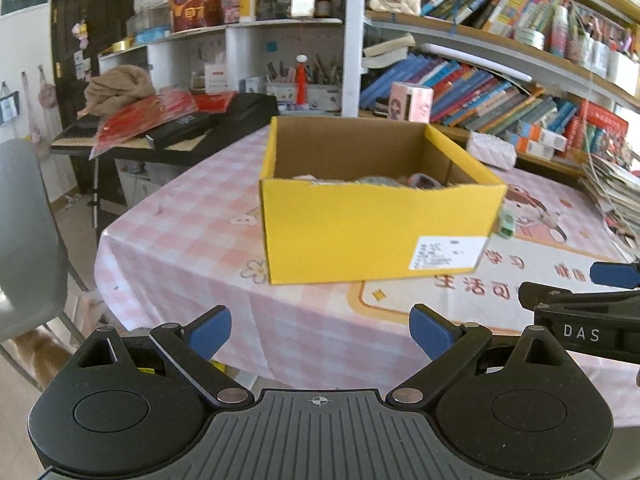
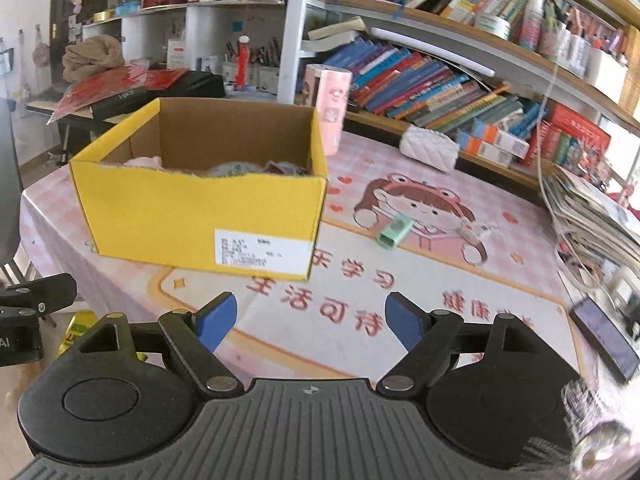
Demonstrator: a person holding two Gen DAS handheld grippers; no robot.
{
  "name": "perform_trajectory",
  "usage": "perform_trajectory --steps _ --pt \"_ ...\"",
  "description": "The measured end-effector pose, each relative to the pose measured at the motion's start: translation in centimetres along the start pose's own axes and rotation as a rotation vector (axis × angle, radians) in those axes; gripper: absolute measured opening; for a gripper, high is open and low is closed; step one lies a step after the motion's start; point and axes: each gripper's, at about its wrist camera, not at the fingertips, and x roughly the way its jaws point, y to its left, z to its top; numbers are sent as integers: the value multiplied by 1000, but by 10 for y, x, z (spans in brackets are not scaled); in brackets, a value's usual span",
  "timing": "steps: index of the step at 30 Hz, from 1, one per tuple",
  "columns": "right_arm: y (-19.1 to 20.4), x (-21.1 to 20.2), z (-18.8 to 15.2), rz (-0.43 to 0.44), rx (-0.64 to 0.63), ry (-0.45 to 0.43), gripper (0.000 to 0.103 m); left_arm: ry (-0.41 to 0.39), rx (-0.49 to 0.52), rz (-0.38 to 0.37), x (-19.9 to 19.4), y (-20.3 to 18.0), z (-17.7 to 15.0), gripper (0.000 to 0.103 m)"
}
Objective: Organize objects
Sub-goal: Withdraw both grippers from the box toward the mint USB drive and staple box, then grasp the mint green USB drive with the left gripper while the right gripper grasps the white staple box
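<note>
A yellow cardboard box (image 1: 372,232) stands on the pink checked tablecloth (image 1: 180,240), with several soft items low inside it. In the right wrist view the same yellow box (image 2: 192,216) sits at the left, and a small mint-green object (image 2: 395,231) lies on the cloth to its right. My left gripper (image 1: 320,334) hovers near the table's front edge, short of the box, open with nothing between its blue pads. My right gripper (image 2: 311,322) is also open and empty over the printed cloth. The right gripper's finger (image 1: 616,275) shows at the right edge of the left wrist view.
A white quilted pouch (image 2: 430,151) and a pink cylinder (image 2: 330,108) stand behind the box. Stacked papers (image 2: 592,216) and a phone (image 2: 606,336) lie at the right. Bookshelves (image 2: 440,92) run along the back. A grey chair (image 1: 28,240) stands left of the table.
</note>
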Motion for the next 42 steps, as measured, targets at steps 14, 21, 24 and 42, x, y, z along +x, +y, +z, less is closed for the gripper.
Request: perform_trajectory --steps 14,21,24,42 --pt "-14 -27 -32 -73 64 28 82 25 69 -91 -11 -18 -16 97" --pt "-27 -33 -38 -122 90 36 82 21 95 -143 -8 -31 -15 97" --pt "-36 -34 -40 -145 103 38 82 22 110 -169 -5 -39 -15 97" --pt "-103 1 -28 -199 136 86 82 57 137 -301 37 -107 10 97"
